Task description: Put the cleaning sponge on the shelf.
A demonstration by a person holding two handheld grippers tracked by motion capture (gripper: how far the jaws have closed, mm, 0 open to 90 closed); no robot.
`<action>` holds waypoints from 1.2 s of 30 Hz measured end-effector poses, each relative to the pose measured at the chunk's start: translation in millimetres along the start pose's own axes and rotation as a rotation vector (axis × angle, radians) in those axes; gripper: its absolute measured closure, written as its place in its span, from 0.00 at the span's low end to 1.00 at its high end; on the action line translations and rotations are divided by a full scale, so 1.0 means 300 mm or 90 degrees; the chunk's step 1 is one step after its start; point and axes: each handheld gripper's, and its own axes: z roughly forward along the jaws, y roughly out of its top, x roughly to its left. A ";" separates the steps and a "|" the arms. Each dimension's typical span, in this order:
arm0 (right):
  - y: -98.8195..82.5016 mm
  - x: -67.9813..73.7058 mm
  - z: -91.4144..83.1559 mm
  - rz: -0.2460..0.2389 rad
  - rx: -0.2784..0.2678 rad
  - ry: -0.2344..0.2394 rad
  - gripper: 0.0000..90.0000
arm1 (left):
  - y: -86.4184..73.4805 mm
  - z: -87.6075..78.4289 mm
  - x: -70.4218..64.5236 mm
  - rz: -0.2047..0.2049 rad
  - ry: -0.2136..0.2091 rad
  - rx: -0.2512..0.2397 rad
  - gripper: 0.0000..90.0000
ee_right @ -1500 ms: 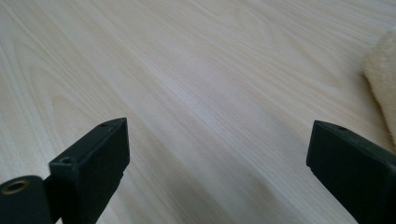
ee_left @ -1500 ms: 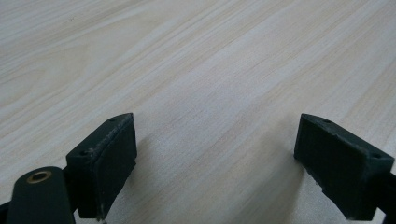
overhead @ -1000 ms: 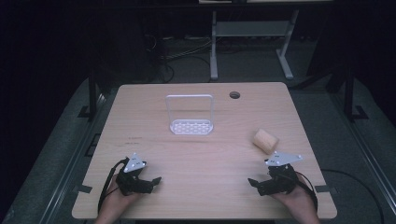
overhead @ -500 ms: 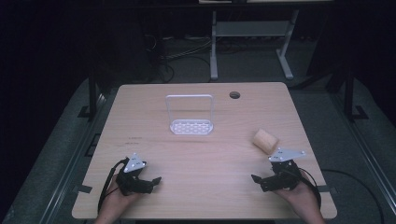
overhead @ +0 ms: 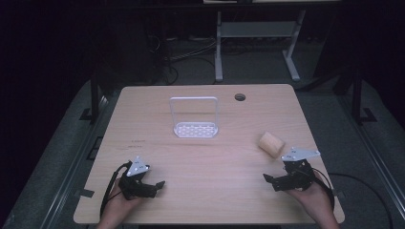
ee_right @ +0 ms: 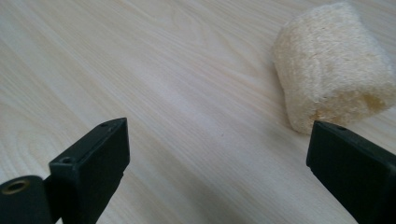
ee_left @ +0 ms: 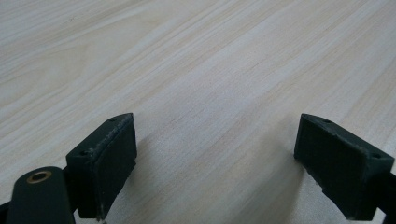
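The right gripper (overhead: pixel 273 180) sat at lower right, jaws wide apart and empty, near the loofah (overhead: pixel 271 143) just above it. Probably best: swing right, straddle it squarely. The left gripper (overhead: pixel 155 185), lower left, was likewise spread.

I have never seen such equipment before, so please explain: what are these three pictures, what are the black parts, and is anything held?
A person sits at a wooden table and holds hand-operated tongs in each hand: the left tongs and the right tongs. One picture is taken from above. The other two come from small cameras riding on the tongs; the black blocks are their jaws. Both tongs are open and hold nothing. On the table lie a pale loofah sponge piece, near the right tongs, and a white rack with a tall handle in the middle.
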 end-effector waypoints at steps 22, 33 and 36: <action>0.015 -0.098 -0.004 0.028 -0.010 -0.026 0.07 | -0.001 -0.001 -0.001 -0.001 -0.001 0.001 0.14; 0.034 -0.153 0.007 0.040 -0.016 -0.039 0.07 | -0.001 -0.002 -0.001 -0.001 -0.001 0.001 0.14; 0.043 -0.163 0.009 0.040 -0.015 -0.043 0.07 | -0.001 -0.002 -0.001 -0.001 -0.001 0.001 0.14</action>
